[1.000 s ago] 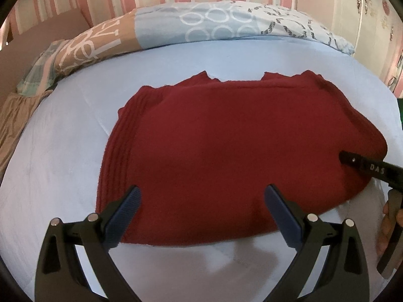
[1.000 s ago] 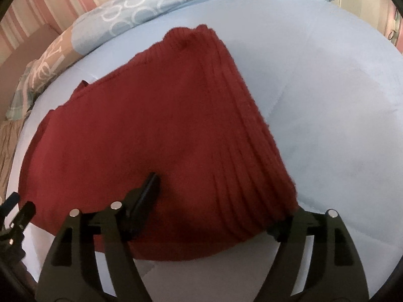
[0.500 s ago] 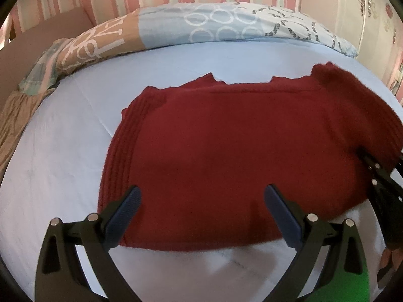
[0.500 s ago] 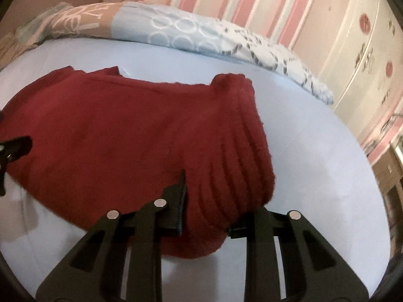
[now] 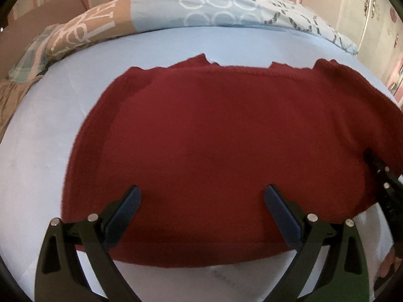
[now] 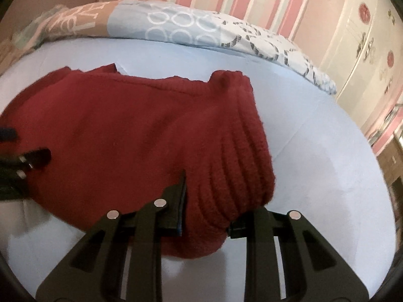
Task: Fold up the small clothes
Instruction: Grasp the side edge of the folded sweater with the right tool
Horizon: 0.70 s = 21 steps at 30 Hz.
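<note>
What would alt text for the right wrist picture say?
The right gripper is shut on the ribbed edge of a dark red sweater spread on a pale blue bed. A patterned pillow lies behind.

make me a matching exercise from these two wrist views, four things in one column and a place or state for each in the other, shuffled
Things:
1. left gripper
2. right gripper
3. red sweater
4. patterned duvet

Place or state:
A. bunched along the far edge of the bed
B. open, poised over the sweater's near hem
C. lying on the light blue sheet
D. shut on the sweater's ribbed end

Pairs: 1-B, 2-D, 3-C, 4-A
</note>
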Tool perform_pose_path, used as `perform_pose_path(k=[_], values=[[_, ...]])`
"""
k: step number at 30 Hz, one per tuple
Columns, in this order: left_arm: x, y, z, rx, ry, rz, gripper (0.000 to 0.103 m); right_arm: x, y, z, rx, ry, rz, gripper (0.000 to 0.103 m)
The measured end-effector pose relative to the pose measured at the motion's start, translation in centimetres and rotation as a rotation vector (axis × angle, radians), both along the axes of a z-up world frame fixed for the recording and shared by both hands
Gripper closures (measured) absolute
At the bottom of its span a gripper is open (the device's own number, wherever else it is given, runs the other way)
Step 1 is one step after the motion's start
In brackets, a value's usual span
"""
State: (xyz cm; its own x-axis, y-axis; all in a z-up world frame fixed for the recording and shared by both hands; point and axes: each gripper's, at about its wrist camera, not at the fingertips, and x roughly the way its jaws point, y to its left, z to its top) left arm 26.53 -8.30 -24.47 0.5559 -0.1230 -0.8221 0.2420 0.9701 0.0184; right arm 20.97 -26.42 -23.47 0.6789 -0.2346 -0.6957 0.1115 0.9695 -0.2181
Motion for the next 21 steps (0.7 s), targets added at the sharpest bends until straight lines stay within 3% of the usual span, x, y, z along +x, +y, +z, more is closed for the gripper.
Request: perform_pose_path(k=[7, 21], values=[[0.4, -0.7, -1.1, 0.041, 0.003, -0.024, 0.004, 0.1, -0.1, 1.6, 0.095, -0.02, -0.023, 0.079], [0.3, -0.7, -1.5, 0.06, -0.017, -0.042, 0.003, 0.5, 0.8, 2.7, 0.113, -0.056, -0.02, 0.079]])
